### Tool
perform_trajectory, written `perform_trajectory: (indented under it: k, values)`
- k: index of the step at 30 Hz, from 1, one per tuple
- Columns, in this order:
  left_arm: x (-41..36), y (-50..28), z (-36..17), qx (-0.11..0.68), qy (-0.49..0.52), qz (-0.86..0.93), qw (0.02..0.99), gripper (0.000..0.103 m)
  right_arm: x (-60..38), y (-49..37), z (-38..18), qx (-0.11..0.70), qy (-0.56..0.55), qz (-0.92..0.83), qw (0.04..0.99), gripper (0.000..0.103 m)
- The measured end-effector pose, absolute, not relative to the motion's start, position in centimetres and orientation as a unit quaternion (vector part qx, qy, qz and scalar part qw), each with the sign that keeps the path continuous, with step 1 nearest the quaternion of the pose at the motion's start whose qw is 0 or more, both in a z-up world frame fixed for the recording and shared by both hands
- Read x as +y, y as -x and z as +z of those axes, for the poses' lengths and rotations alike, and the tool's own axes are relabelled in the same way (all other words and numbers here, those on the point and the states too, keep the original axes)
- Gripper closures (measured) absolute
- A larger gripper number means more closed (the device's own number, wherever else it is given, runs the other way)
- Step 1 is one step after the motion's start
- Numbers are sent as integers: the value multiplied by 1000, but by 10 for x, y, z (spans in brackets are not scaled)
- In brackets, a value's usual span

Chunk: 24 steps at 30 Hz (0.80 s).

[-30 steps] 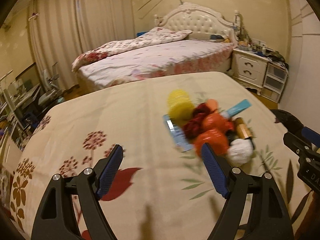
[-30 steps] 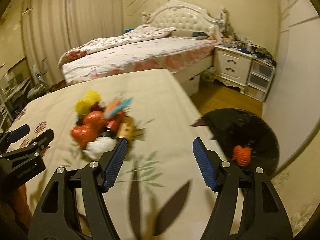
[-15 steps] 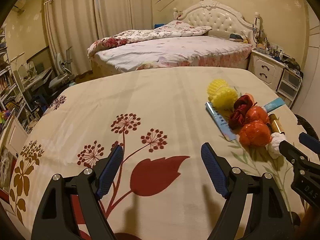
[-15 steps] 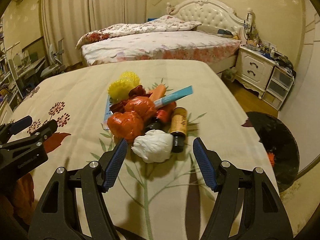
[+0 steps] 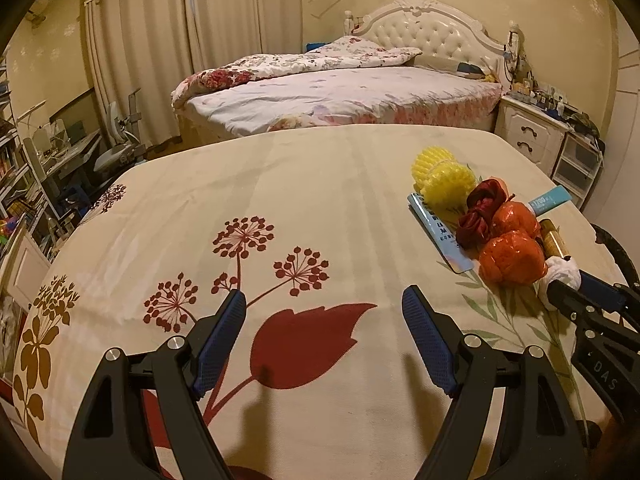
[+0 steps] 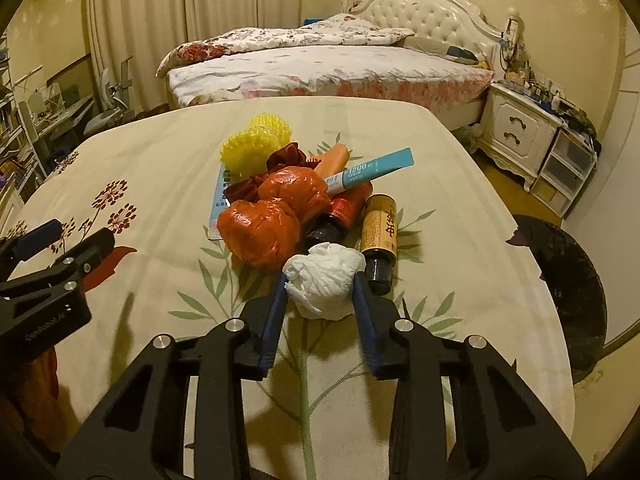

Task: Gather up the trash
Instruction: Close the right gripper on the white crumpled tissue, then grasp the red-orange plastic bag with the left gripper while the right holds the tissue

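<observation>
A pile of trash lies on the floral tablecloth: a crumpled white tissue (image 6: 322,282), two orange plastic wads (image 6: 262,232), a brown bottle (image 6: 379,232), a teal tube (image 6: 372,174), yellow foam nets (image 6: 250,144) and a dark red scrunchie. My right gripper (image 6: 320,280) is shut on the white tissue, which sits between its blue pads on the cloth. It also shows in the left wrist view (image 5: 564,272). My left gripper (image 5: 324,316) is open and empty over the cloth, left of the pile (image 5: 508,260).
A black trash bin (image 6: 568,280) stands on the floor off the table's right edge. Behind the table is a bed (image 6: 320,68) and a white nightstand (image 6: 520,128). Shelves and a desk line the left wall (image 5: 48,168).
My right gripper swung left from the bin to the pile, moved in and closed its fingers on the white tissue. My left gripper drifted left, away from the pile.
</observation>
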State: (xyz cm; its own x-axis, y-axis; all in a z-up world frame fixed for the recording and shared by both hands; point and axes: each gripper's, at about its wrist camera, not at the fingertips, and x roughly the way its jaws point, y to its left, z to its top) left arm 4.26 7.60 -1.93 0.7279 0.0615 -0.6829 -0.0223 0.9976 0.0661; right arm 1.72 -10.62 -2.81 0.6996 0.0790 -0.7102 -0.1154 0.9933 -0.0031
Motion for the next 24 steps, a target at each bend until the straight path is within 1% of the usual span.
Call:
perform_trajectory:
  k: [13, 24]
  values:
    - [54, -40, -17, 364, -31, 1, 931, 25, -134, -3, -2, 347, 7, 32, 937, 72]
    - [11, -43, -16, 359, -49, -40, 931, 25, -186, -9, -9, 347, -11, -27, 937, 72]
